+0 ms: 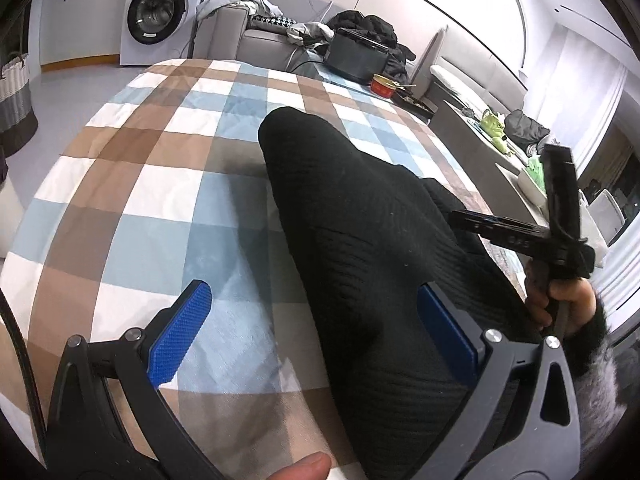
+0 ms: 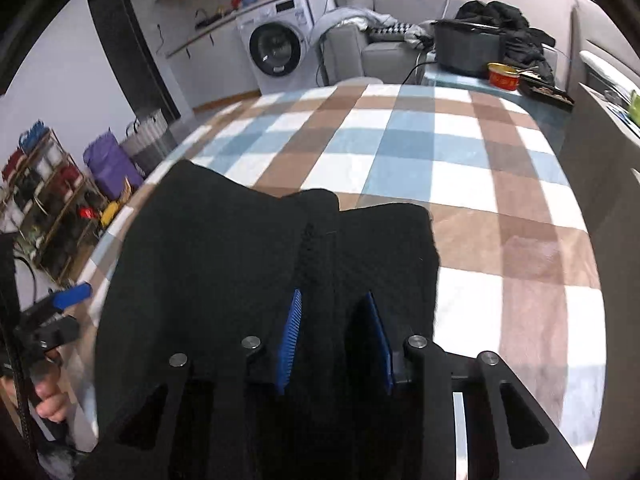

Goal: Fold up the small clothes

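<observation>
A black ribbed garment point(image 1: 360, 220) lies on the checked brown, blue and white cloth point(image 1: 160, 184) that covers the table. In the left wrist view my left gripper point(image 1: 316, 320) stands wide open. Its left pad hangs over bare cloth and its right pad sits at the garment's edge, with nothing pressed between them. In the right wrist view my right gripper point(image 2: 335, 336) hovers over the garment point(image 2: 208, 240). Its blue pads stand a little apart, a raised ridge of black fabric runs between them, and I see no squeeze. A hand point(image 1: 568, 300) holds the right tool at the garment's right side.
A dark pot point(image 2: 468, 48), a red tin point(image 2: 503, 76) and a dark tray point(image 2: 548, 94) stand at the table's far end. Beyond are a washing machine point(image 2: 280, 44) and a sofa point(image 2: 384, 56) piled with clothes. A cluttered shelf point(image 2: 44, 200) and a purple bag point(image 2: 108, 164) stand on the floor.
</observation>
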Tool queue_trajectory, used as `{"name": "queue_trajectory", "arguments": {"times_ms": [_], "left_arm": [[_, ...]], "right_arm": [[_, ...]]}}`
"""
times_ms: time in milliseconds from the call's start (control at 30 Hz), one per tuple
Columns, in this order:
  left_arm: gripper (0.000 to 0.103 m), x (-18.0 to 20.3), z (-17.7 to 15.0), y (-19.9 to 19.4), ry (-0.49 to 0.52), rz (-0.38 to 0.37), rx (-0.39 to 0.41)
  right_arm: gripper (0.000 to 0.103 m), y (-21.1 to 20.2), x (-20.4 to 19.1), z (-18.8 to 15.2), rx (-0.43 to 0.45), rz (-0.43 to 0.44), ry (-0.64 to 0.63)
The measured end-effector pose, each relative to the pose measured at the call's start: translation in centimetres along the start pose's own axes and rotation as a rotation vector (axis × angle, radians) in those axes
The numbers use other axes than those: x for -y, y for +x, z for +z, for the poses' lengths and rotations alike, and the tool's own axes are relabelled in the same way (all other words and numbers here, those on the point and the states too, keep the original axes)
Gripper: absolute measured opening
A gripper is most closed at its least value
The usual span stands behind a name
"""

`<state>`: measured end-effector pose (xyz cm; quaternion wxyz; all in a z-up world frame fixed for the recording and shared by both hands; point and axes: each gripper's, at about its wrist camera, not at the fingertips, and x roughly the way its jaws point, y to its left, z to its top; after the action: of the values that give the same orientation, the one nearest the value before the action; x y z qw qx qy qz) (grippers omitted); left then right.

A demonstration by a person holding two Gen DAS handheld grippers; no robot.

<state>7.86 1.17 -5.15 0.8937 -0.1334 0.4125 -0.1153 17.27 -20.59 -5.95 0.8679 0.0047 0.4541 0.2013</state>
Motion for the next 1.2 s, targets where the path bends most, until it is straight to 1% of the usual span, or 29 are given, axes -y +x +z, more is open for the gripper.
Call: {"name": "queue_trajectory", "arguments": {"times_ms": [100,200,267,300,333,400,500,533,567,633,667,767,800,833,867,933,1033,1133,1200], "left_arm": [[0.102,-0.4,-0.1,0.6,-0.009,-0.005,-0.019],[0.102,-0.7,-0.4,1.4,-0.016,-0.007,-0.038],[0.102,-1.0,-0.4,1.8,-0.018,-0.005,-0.047],[0.102,-1.1,-0.5,1.9,-0.020,-0.004,-0.049],[0.102,-1.3,-0.5,2.0,-0.026,-0.003,-0.050],[0.102,-1.6,-0.5,2.1,-0.037,-0.004,-0.049],[0.102,-2.1,-0.4,1.9,-0.050,-0.002,-0.043],[0.102,-2.2,-0.3,2.0,-0.053,-0.001,-0.042],[0.102,-2.3,-0.3,2.0,-0.057,0.001,-0.044],[0.102,-2.5,-0.4,2.4,-0.065,-0.003,-0.054],[0.102,-2.5,-0.4,2.7,-0.066,-0.004,-0.063],[0.102,-2.6,-0.7,3.0,-0.067,-0.003,-0.073],[0.102,-2.6,-0.7,3.0,-0.067,-0.003,-0.074],[0.102,-2.6,-0.7,3.0,-0.068,-0.002,-0.072],[0.102,-2.7,-0.7,2.9,-0.069,-0.001,-0.070],[0.102,-2.7,-0.8,2.9,-0.071,0.001,-0.071],[0.102,-2.6,-0.8,2.8,-0.069,-0.001,-0.071],[0.102,-2.4,-0.8,2.8,-0.067,-0.001,-0.068],[0.102,-2.2,-0.9,2.7,-0.064,-0.006,-0.070]], "right_arm": [[0.034,1.3,0.3,0.3,-0.024,0.010,0.010],[0.034,1.9,0.2,0.6,-0.040,0.021,-0.011],[0.017,2.1,-0.2,0.8,-0.039,0.020,-0.038],[0.005,2.1,-0.5,0.9,-0.039,0.032,-0.051],[0.005,1.8,-0.8,0.9,-0.022,0.043,-0.058],[0.004,-0.1,-1.8,1.1,0.061,0.025,-0.100],[0.004,-3.5,-2.6,1.2,0.166,-0.010,-0.113],[0.004,-4.7,-2.5,1.0,0.206,-0.047,-0.111],[0.004,-5.5,-2.2,0.9,0.227,-0.082,-0.101],[0.004,-5.0,-0.8,0.7,0.182,-0.121,-0.054],[0.004,-4.0,0.1,0.4,0.149,-0.144,-0.021],[0.005,-0.3,2.5,-0.4,0.018,-0.171,0.052],[0.008,0.3,3.0,-0.6,-0.006,-0.166,0.075],[0.010,0.3,3.5,-0.8,-0.006,-0.147,0.101],[0.012,-0.2,3.8,-1.0,0.013,-0.126,0.124],[0.026,-1.3,4.1,-1.6,0.022,-0.107,0.146],[0.027,-3.8,4.2,-3.9,0.013,-0.086,0.164],[0.027,-6.9,3.8,-7.7,0.004,-0.022,0.196],[0.027,-8.7,3.1,-10.6,-0.012,-0.008,0.225]]}}
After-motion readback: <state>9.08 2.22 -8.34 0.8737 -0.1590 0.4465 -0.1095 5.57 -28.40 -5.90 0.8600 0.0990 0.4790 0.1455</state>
